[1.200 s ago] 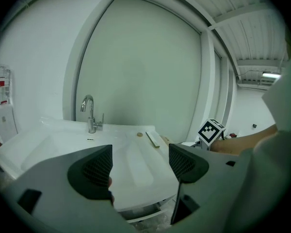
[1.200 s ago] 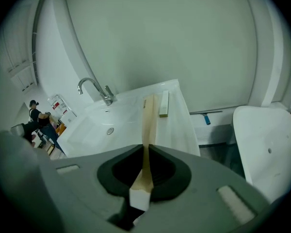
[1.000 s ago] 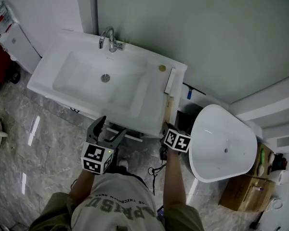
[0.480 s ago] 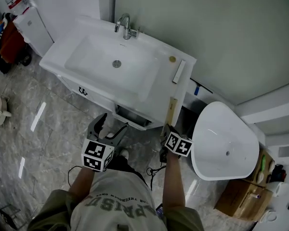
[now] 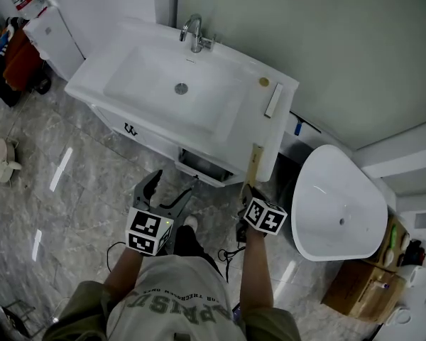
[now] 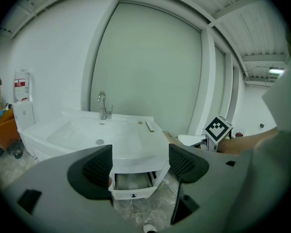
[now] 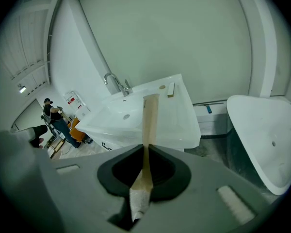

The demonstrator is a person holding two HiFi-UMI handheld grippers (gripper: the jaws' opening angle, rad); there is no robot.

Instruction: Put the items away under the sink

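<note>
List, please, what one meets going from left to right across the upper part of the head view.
white cabinet → tap → white bar → tub

Left claw [image 5: 170,184] apart, right claw [image 5: 244,190] tight.

1. Grey marble floor [image 5: 71,183]: glossy, and carries the items listed below.
2. White oval tub [image 5: 341,215]: stands at the floor's right edge, close to the wall. One drain hole shows in its base.
3. Brown box [image 5: 351,290]: sits at the floor's near right corner, just beside the tub.
4. Small blue item [image 5: 298,128]: lies at the floor's far edge; its kind cannot be told.
5. White cabinet [image 5: 50,38]: stands at the far left corner, with an orange-red item [image 5: 21,59] just beside it.
6. Black cable [image 5: 231,251]: lies loose on the floor.
7. Person [image 7: 56,120]: stands far off, seen in the right gripper view.
</note>
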